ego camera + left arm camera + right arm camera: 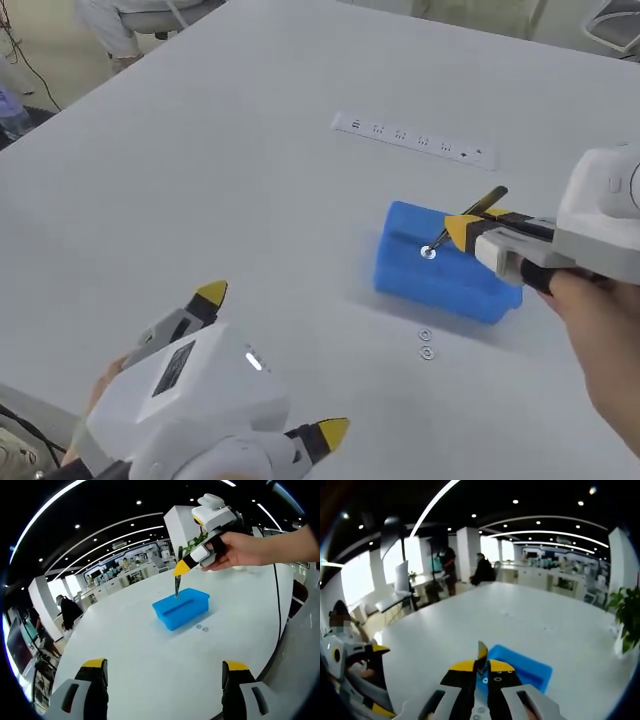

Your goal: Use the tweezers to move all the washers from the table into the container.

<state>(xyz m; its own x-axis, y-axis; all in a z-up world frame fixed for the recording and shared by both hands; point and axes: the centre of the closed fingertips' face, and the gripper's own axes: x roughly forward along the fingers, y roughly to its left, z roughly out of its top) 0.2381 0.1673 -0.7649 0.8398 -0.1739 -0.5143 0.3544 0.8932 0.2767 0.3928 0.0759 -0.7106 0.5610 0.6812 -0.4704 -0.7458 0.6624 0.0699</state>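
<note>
Tweezers (pixel 472 214) over the box, folks: the right tool (pixel 462 232) is clenched on them, yellow-tipped jaws pressed together around the shaft, a hand (pixel 600 335) behind it on the right of the head view. The tweezers slant down and left, their point ending over the blue container (pixel 440 285), and right at that point gleams one washer (pixel 428 252), a small bright ring against the blue; whether it is pinched or lying on the container floor, I cannot tell. The container sits on the white counter (pixel 250 200), right of centre. Just beside its near wall, on the bare counter, two washers (pixel 426 335) lie close together, one nearer than the other, apart from the box. Down at the near left, the left tool (pixel 272 362) is released, jaws spread wide and grasping nothing, well apart from the container. In the left gripper view, the same wide gap between its two jaws frames the container (pixel 181 609), with the tweezers (pixel 178 575) standing almost upright above it and the washer pair (pixel 202 628) on the counter in front. In the right gripper view, the tweezers (pixel 482 652) rise between tight jaws toward the container (pixel 525 669). Farther back, a white power strip (pixel 415 138) lies flat on the counter.
</note>
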